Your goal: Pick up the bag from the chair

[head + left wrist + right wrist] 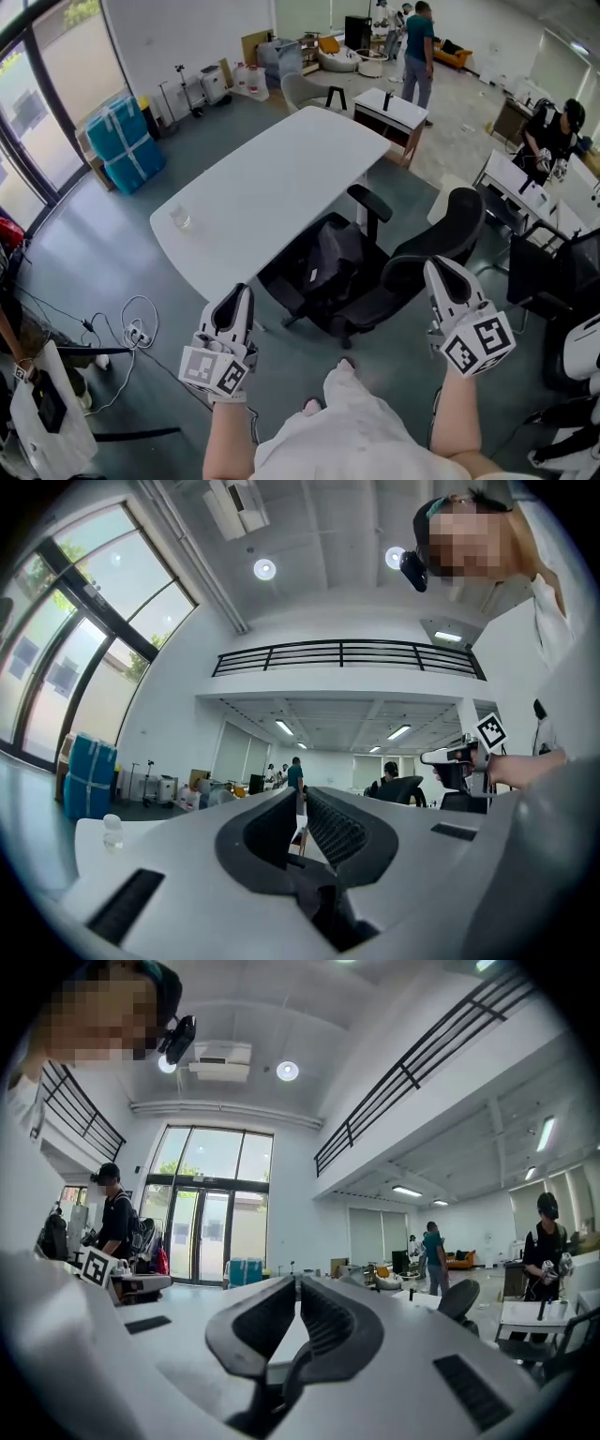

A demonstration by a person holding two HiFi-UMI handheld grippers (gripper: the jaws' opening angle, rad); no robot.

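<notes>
A black bag (323,264) lies on the seat of a black office chair (441,246) that is pushed up to the near edge of the white table (272,178). My left gripper (244,292) is held in the air to the near left of the chair, apart from the bag. Its jaws are shut with nothing between them (300,801). My right gripper (436,267) hovers just in front of the chair's backrest. Its jaws meet at the tips and hold nothing (298,1283). Both grippers point level across the room, so neither gripper view shows the bag.
A clear cup (181,218) stands on the table's left end. Cables and a power strip (137,330) lie on the floor at left, and blue crates (122,141) stand by the window. More desks, a second dark chair (553,272) and people are at right and behind.
</notes>
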